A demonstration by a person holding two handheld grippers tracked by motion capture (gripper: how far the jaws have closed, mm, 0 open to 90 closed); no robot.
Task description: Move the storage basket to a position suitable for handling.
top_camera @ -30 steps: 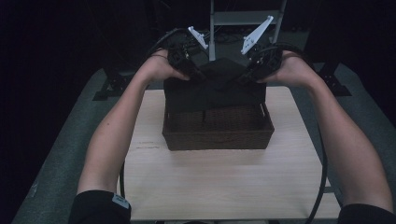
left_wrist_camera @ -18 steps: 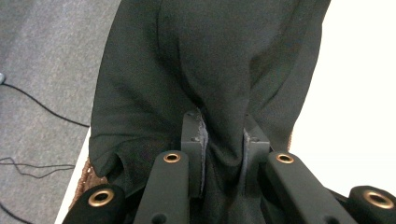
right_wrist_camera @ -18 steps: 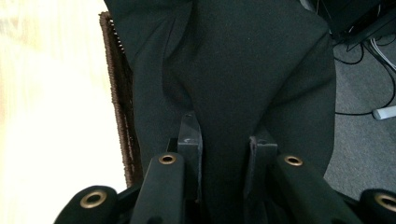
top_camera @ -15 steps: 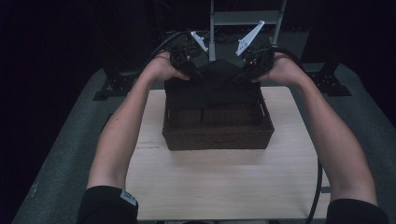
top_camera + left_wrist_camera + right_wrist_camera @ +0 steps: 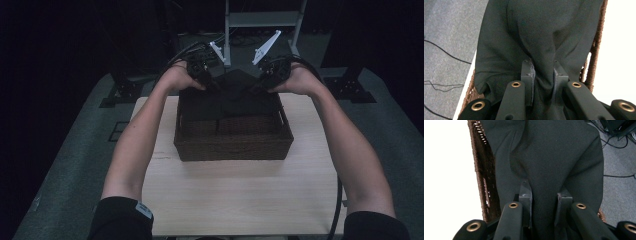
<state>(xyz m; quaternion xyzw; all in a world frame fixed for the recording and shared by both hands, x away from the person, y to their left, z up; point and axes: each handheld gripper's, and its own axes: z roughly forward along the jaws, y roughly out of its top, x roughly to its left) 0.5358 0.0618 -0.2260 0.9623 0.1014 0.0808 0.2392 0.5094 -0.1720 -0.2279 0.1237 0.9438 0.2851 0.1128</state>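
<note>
A dark woven basket [image 5: 232,147] stands on the pale wooden table [image 5: 240,200]. A black cloth [image 5: 235,92] drapes over its far side and hangs partly inside. My left gripper [image 5: 212,82] is shut on the cloth's far left part, and the fabric [image 5: 536,37] bunches up between its jaws. My right gripper [image 5: 257,85] is shut on the far right part, with a fold of cloth [image 5: 554,160] pinched between its jaws. The wicker rim [image 5: 596,50] runs along the cloth's edge in the left gripper view, and the basket wall [image 5: 482,175] does so in the right gripper view.
Grey carpet [image 5: 80,165] surrounds the table, with black cables [image 5: 441,50] lying on it. A metal stand [image 5: 260,20] rises behind the table. The near half of the tabletop in front of the basket is bare wood.
Both hands have stayed at the basket's far edge with the cloth in their grip; the forearms have shifted only slightly.
</note>
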